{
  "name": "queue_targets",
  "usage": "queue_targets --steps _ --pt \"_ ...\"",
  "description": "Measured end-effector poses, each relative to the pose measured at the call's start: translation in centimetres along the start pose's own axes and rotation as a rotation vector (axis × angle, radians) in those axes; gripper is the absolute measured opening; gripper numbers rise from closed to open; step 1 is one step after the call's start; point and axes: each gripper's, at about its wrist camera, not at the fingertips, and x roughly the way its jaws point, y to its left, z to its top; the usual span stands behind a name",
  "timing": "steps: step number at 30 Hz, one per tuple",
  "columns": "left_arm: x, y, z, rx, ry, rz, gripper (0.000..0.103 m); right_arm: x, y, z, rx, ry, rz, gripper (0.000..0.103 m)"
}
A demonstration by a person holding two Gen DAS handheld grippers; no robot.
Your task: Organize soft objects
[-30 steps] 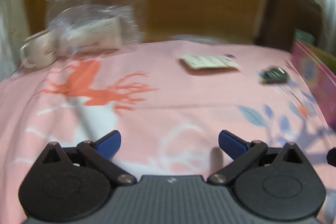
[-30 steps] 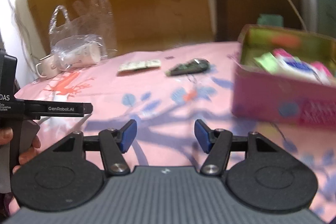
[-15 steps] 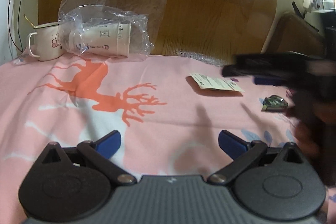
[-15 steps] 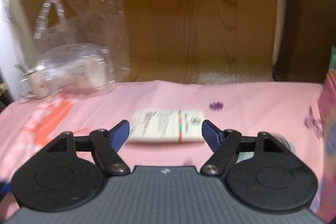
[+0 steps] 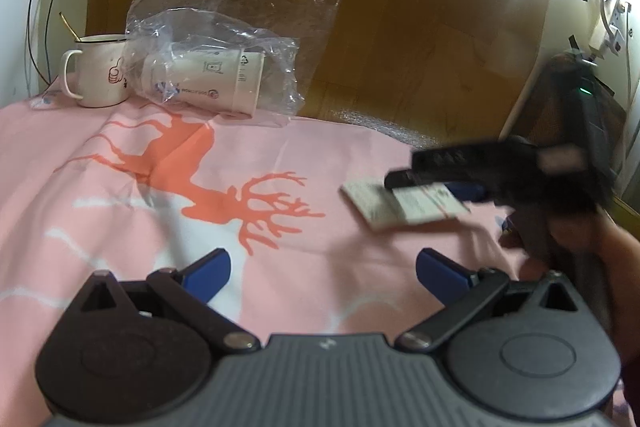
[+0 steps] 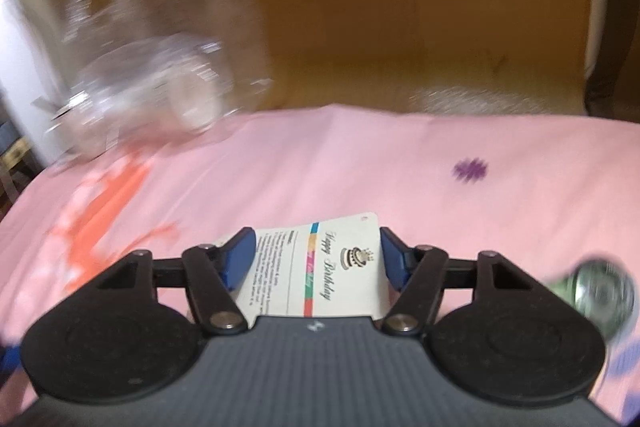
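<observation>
A flat white packet (image 6: 320, 267) printed "Happy Birthday" lies on the pink deer-print cloth (image 5: 260, 155). My right gripper (image 6: 314, 247) straddles it, its blue pads close beside the packet's two long edges, and the jaws are closing; I see no firm press. In the left wrist view the packet (image 5: 400, 207) sits at the right under the blurred right gripper (image 5: 436, 187), which a person's hand (image 5: 580, 239) holds. My left gripper (image 5: 320, 263) hovers low over the cloth, open and empty.
A clear plastic bag (image 5: 240, 27) with a sleeve of paper cups (image 5: 208, 79) stands at the back left beside a white mug (image 5: 100, 71). A green round thing (image 6: 600, 291) lies right of the right gripper. A wooden board rises behind the cloth.
The right gripper swung left from the pink tin to the white packet and came down around it. The left gripper shifted and rolled slightly, staying open.
</observation>
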Motion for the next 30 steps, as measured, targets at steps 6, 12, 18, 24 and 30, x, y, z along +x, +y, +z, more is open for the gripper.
queue_targets --steps 6,12,18,24,30 --pt "-0.1 0.4 0.0 -0.016 0.003 0.001 0.102 -5.0 1.0 -4.9 -0.044 -0.019 0.055 0.068" --pt "-0.1 1.9 0.3 -0.09 0.019 -0.012 0.103 -9.4 2.4 -8.7 -0.071 -0.04 0.085 0.067" --pt "-0.2 1.9 0.3 -0.098 0.018 -0.011 0.103 -12.9 4.3 -12.1 -0.144 -0.078 0.085 0.067" --pt "-0.3 1.6 0.2 -0.073 0.022 -0.005 0.103 -16.1 6.3 -14.5 -0.354 -0.157 0.02 0.085" --pt "-0.4 1.6 0.1 -0.064 0.027 -0.006 0.103 -16.3 7.0 -15.8 -0.499 -0.119 0.005 0.089"
